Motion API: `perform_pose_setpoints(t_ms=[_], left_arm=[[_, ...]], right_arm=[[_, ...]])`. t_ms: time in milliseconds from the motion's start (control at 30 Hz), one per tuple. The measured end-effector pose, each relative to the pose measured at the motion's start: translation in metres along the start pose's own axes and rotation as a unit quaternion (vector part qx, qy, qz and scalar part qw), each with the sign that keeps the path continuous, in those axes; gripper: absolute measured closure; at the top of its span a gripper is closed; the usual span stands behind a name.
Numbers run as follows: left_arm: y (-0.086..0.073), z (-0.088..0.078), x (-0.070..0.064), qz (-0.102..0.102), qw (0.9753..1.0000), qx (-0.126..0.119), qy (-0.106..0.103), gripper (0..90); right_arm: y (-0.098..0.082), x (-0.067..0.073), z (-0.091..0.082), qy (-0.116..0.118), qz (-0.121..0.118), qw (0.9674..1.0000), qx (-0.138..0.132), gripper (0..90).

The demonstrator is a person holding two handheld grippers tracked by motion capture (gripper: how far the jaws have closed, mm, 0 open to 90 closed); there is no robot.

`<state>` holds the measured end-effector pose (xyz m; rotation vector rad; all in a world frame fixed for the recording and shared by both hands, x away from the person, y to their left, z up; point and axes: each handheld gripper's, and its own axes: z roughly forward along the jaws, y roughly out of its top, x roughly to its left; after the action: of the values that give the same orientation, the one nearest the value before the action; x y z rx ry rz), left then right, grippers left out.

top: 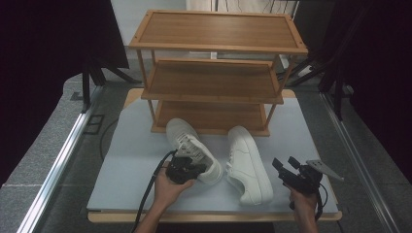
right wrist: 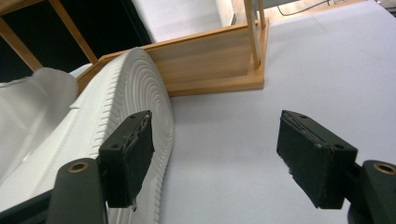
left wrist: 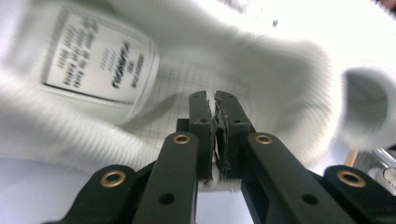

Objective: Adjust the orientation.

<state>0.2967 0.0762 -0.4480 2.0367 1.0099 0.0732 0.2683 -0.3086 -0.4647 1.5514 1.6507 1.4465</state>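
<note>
On the light grey surface (top: 126,160), in front of the wooden shoe rack (top: 214,73), two white sneakers lie side by side. The left sneaker (top: 192,148) has its long axis from about 11 o'clock (toe, near the lowest shelf) to 5 o'clock (heel). The left tongs (top: 187,167) are at its heel end, at about 6 o'clock from the shoe's middle. In the left gripper view the two black jaws stand almost together, with a thin piece of the white heel collar (left wrist: 215,140) pinched between them, so these tongs are closed on the left sneaker. The inside label (left wrist: 100,56) and the padded lining are seen just behind the jaws.

The right sneaker (top: 248,162) points with its toe to about 12 o'clock, toward the rack, and its heel to about 5 o'clock, near the front edge of the surface. It seems tilted on its side, because the right gripper view shows its ribbed sole (right wrist: 140,88). The right tongs (top: 284,170) are beside it at about 3 o'clock, near but apart from it. Their jaws are wide apart and hold nothing; the left pad (right wrist: 133,154) is close in front of the sole, and I cannot tell if it touches.

I judge the right hand is the nearer one for the second sneaker, and it must move toward 9 o'clock to reach the heel.
</note>
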Motion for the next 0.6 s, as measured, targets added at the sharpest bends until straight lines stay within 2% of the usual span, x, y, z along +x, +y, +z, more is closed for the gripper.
perform_pose_setpoints(t_ms=[133, 233, 367, 600], left_arm=[[0.01, 0.001, -0.001, -0.003, 0.9999, -0.011, 0.002, 83.1], [0.017, 0.0, -0.004, -0.004, 0.9997, -0.015, 0.016, 68.9], [0.022, 0.002, -0.006, -0.003, 0.9995, -0.021, 0.024, 60.0], [0.019, 0.012, -0.003, -0.014, 0.9995, -0.025, 0.014, 63.7]], right_arm=[[0.0, -0.001, -0.001, 0.0, 0.002, 1.0, -0.002, 27.1], [0.0, -0.001, -0.001, -0.001, 0.002, 1.0, -0.003, 27.1], [-0.001, -0.001, -0.001, -0.003, 0.004, 1.0, 0.0, 27.1], [-0.002, 0.0, 0.001, 0.001, 0.002, 1.0, 0.004, 27.1]])
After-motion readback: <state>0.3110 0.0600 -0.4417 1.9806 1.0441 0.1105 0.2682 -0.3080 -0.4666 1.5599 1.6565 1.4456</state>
